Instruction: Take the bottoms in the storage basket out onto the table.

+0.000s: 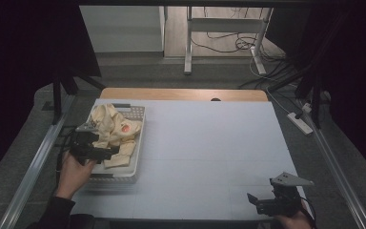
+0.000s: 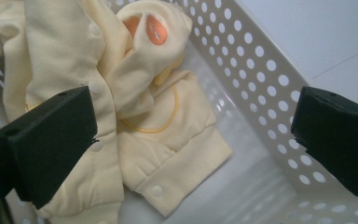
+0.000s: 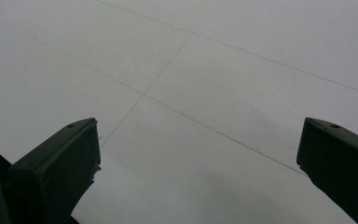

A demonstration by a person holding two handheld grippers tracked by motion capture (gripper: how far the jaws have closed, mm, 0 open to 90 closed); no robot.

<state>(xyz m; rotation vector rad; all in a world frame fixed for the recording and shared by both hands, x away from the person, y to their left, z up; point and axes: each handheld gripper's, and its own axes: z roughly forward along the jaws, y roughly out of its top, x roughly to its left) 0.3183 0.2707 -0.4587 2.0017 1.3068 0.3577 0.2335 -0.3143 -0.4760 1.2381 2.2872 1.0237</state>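
Left gripper view: I'm hovering the left hand-held gripper (image 2: 186,140), jaws wide apart, over the cream garment (image 2: 135,93) crumpled in the white basket (image 2: 261,70). Nothing's grabbed yet, so basically everything's left. Right hand-held gripper (image 1: 267,204) is idling released over the bare counter (image 1: 209,143).

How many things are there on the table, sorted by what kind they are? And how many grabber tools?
White perforated plastic basket: 1
Pale yellow knitted garment with snap buttons and an orange patch, lying in the basket: 1
Black two-jaw grippers: 2, the left gripper with jaws open over the garment, the right gripper with jaws open over the white tabletop
Total: 4
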